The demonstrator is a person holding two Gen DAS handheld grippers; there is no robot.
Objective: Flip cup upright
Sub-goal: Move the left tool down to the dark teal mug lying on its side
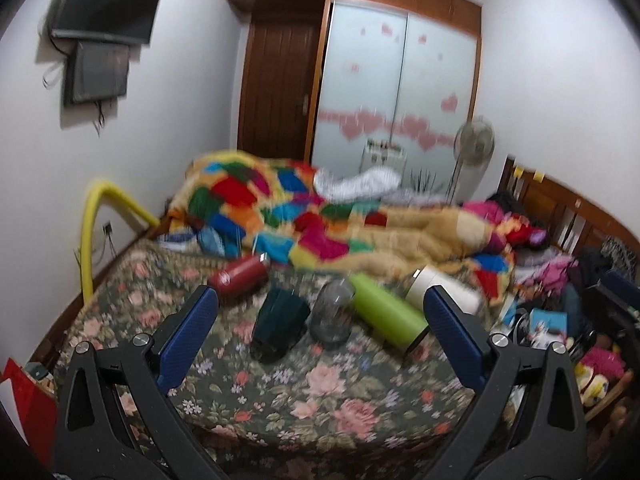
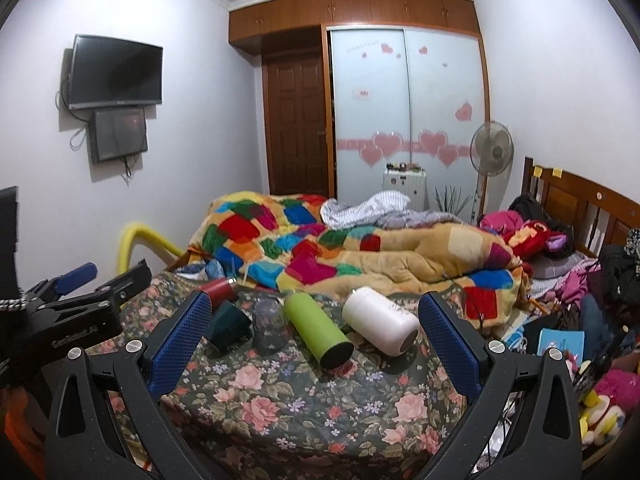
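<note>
A dark teal cup and a clear glass cup stand upside down, side by side, on the floral bedspread. A red bottle, a green bottle and a white flask lie on their sides around them. My left gripper is open and empty, short of the cups. My right gripper is open and empty, further back. The left gripper also shows in the right wrist view.
A crumpled patchwork quilt fills the bed behind the bottles. Clothes, toys and a blue box pile up at the right by the wooden headboard. A yellow tube arches at the left bedside.
</note>
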